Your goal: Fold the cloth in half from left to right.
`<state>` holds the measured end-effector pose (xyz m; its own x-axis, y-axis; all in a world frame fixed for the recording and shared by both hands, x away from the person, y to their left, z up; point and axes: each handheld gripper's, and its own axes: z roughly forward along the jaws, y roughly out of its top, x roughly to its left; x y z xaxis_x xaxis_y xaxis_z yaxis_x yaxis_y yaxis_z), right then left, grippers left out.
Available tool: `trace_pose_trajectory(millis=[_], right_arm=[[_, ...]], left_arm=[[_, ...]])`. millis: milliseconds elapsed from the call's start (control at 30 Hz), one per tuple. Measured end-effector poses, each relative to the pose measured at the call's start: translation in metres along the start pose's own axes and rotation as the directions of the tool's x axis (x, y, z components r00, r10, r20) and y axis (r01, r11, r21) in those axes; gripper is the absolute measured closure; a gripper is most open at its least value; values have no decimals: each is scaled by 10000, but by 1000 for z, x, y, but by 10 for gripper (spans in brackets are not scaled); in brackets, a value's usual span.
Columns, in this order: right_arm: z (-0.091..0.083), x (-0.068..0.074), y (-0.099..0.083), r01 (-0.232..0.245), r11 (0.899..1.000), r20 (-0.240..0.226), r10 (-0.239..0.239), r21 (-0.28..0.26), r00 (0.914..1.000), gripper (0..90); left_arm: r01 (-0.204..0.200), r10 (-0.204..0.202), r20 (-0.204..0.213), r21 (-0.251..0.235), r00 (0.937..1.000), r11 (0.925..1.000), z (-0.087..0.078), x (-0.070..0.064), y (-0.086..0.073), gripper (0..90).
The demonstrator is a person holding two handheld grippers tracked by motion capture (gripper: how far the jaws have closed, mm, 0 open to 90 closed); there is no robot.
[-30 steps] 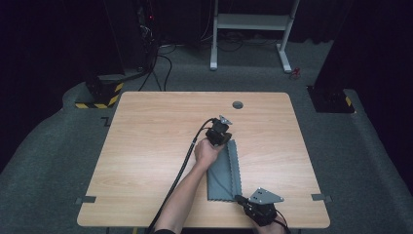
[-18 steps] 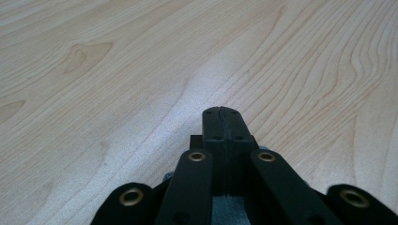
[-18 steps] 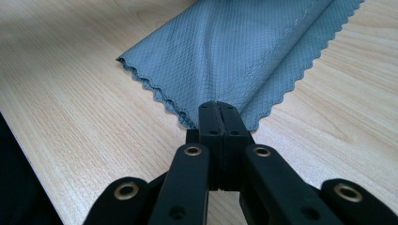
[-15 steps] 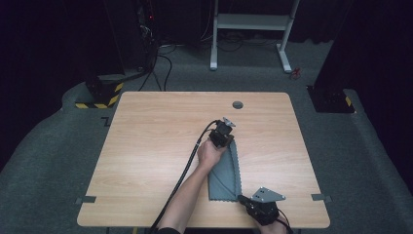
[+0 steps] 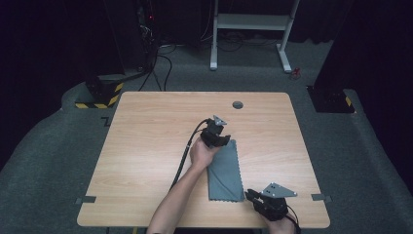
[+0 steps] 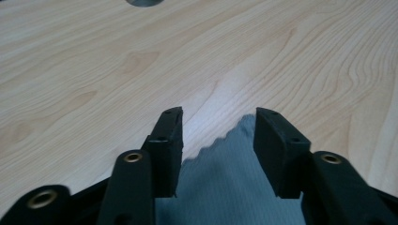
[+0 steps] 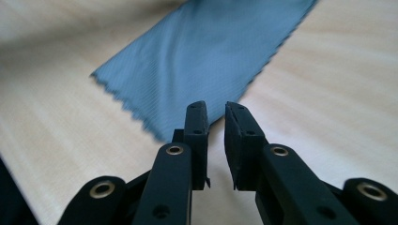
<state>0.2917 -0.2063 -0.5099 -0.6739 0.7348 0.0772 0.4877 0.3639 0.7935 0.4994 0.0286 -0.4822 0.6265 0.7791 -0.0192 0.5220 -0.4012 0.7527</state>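
High view is showing the grey cloth [image 5: 225, 171] lying folded on the table [image 5: 146, 146], the left gripper [image 5: 217, 138] hovering spread over its far corner and the right gripper [image 5: 251, 196], nearly closed on nothing, approaching the near corner, so both should be pinching squarely before lifting.

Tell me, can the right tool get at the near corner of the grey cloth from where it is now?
Probably yes: the right tool sits just off the grey cloth at its near corner, with bare table between and nothing blocking.
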Motion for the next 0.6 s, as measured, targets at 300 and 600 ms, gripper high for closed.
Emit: trace_pose_trajectory(millis=[300,600], right_arm=[[26,-16,28,719,9963,17,-720,480,9974,755],[57,-20,42,1196,9890,-73,-1195,865,9928,722]], left_arm=[[-628,620,326,265,9975,9977,-64,-26,-51,435],[-833,826,140,599,9965,9947,-91,-67,-109,340]])
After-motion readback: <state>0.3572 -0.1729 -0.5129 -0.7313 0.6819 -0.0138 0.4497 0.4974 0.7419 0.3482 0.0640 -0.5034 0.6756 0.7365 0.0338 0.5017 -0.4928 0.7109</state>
